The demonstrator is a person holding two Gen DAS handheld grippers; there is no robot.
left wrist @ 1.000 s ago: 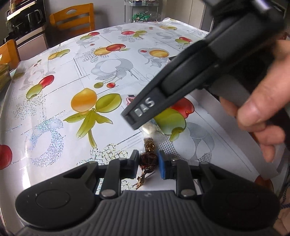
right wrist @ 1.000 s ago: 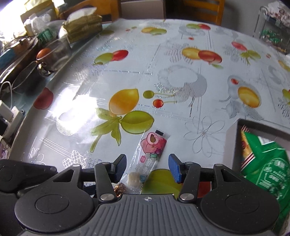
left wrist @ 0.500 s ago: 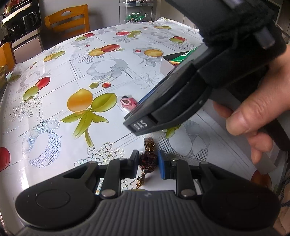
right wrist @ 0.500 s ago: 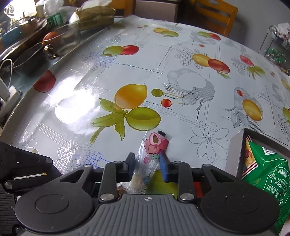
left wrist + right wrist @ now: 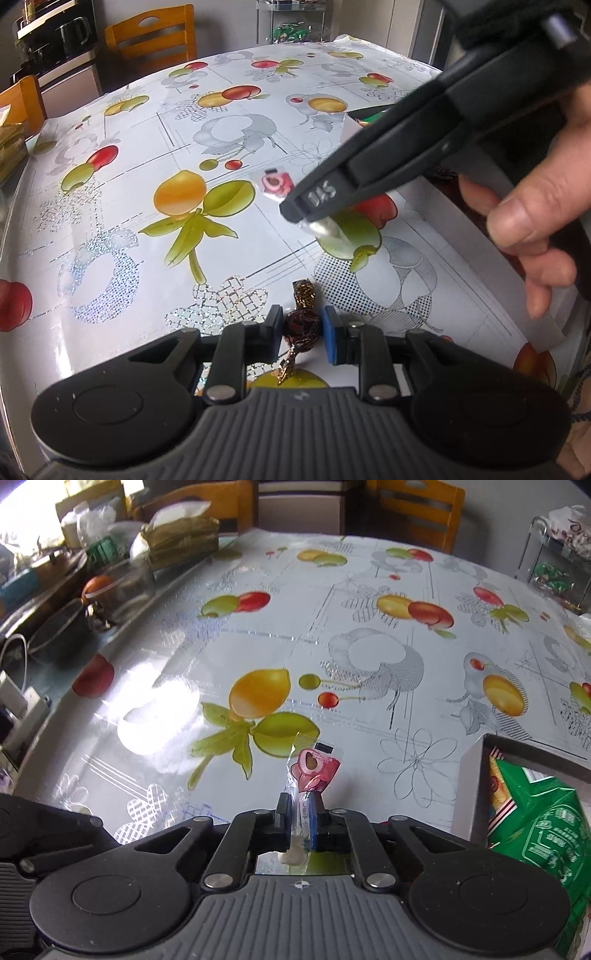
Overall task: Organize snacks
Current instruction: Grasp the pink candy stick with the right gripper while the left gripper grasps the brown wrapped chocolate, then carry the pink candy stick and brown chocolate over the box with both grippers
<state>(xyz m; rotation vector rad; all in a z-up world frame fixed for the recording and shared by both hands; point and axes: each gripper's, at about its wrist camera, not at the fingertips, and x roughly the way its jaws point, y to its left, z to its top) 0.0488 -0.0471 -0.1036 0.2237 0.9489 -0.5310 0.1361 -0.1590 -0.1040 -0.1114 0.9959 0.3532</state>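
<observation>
A fruit-print tablecloth (image 5: 369, 709) covers the table, wooden chairs behind, clutter upper left. The right gripper (image 5: 300, 814) is clamped on a pink sachet (image 5: 314, 768); the left gripper (image 5: 301, 328) pinches a brown candy (image 5: 301, 326) at lower centre. The limp sachet could slip (thin film, narrow grip) before reaching the box (image 5: 469, 790) at right.

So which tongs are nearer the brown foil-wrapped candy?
Left. The left tongs are shut on the brown foil-wrapped candy; the right tongs sit farther up the table, gripping the pink snack packet.
</observation>
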